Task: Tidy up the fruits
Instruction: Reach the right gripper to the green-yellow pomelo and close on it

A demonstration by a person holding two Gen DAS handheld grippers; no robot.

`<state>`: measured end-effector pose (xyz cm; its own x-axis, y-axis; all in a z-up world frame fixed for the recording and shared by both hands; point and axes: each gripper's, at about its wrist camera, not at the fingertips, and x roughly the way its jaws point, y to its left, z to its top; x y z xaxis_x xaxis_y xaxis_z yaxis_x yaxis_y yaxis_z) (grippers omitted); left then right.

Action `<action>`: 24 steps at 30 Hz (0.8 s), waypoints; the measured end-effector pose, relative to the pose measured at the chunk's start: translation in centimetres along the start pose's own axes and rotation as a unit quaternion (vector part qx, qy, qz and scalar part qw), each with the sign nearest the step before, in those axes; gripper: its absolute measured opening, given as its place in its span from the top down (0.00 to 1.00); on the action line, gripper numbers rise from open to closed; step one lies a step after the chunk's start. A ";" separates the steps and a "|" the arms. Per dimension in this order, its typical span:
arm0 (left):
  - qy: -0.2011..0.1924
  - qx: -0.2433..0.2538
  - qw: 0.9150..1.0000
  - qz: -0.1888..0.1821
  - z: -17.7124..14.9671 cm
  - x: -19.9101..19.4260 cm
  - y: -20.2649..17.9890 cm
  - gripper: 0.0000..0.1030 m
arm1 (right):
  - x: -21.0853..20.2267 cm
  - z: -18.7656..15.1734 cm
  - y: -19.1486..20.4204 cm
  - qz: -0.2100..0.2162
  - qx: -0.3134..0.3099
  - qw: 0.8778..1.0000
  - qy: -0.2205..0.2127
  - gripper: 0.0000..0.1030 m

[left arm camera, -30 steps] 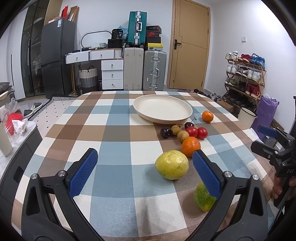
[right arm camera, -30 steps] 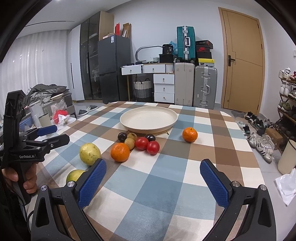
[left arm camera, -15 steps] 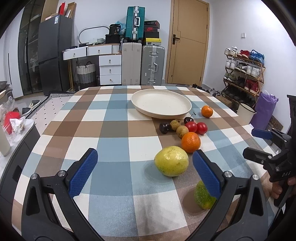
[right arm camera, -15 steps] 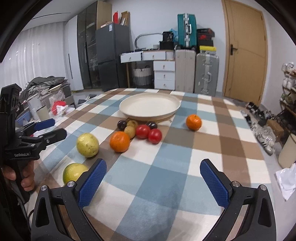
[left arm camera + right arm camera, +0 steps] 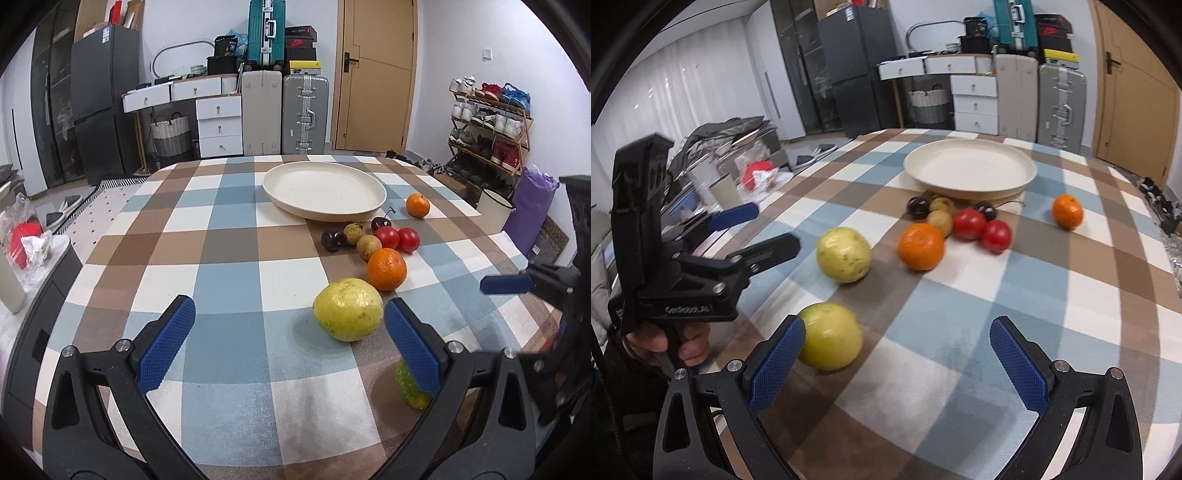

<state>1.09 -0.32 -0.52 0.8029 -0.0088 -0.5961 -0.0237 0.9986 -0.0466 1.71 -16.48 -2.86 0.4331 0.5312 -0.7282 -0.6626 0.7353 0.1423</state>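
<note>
A cream plate [image 5: 325, 188] [image 5: 971, 170] sits empty on the checked table. In front of it lie two dark plums, two small brown fruits, two red tomatoes [image 5: 397, 238] [image 5: 982, 229], a large orange [image 5: 386, 268] [image 5: 921, 246] and a small orange [image 5: 417, 205] [image 5: 1067, 211]. A yellow guava [image 5: 348, 314] [image 5: 844, 254] lies nearer. A green-yellow fruit [image 5: 410, 384] [image 5: 831, 340] lies nearest the edge. My left gripper [image 5: 290, 336] is open and empty, just left of the guava. My right gripper [image 5: 897, 363] is open and empty, its left finger [image 5: 775, 369] beside the green-yellow fruit.
The table edge runs close below both grippers. Suitcases [image 5: 284, 107], white drawers and a dark fridge [image 5: 103, 103] stand behind the table. A shoe rack [image 5: 487, 125] is at the right. Clutter and a cup [image 5: 727, 192] lie off the table's left side.
My right gripper has swung left and lower toward the green-yellow fruit. My left gripper has eased forward a little. No fruit has moved.
</note>
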 end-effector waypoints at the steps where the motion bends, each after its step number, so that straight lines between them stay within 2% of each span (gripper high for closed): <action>1: 0.002 -0.004 1.000 -0.002 0.1 0.1 0.1 0.01 | 0.2 0.0 0.2 0.004 -0.003 1.000 0.006 0.01; 8: 0.012 -0.006 1.000 -0.005 0.7 0.9 0.2 0.01 | 1.5 0.0 1.7 0.035 -0.023 0.999 0.028 0.02; 13: 0.020 0.000 1.000 -0.009 0.9 1.5 -0.1 0.01 | 2.3 -0.1 2.1 0.050 -0.027 0.998 0.042 0.19; 17: 0.032 0.004 0.999 -0.019 0.9 2.1 -0.5 0.01 | 3.1 -0.3 2.2 0.063 -0.026 0.996 0.051 0.26; 22: 0.055 0.002 0.998 -0.030 1.0 3.4 -0.9 0.03 | 3.9 -0.6 2.3 0.095 -0.020 0.993 0.061 0.46; 24: 0.064 0.001 0.997 -0.034 1.0 4.0 -1.1 0.07 | 4.0 -0.6 2.3 0.097 -0.018 0.993 0.058 0.46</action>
<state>4.90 -1.42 -2.05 0.7198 -0.0833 -0.6892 0.0293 0.9955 -0.0898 1.56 -12.94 -5.85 0.2241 0.6079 -0.7617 -0.7491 0.6074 0.2644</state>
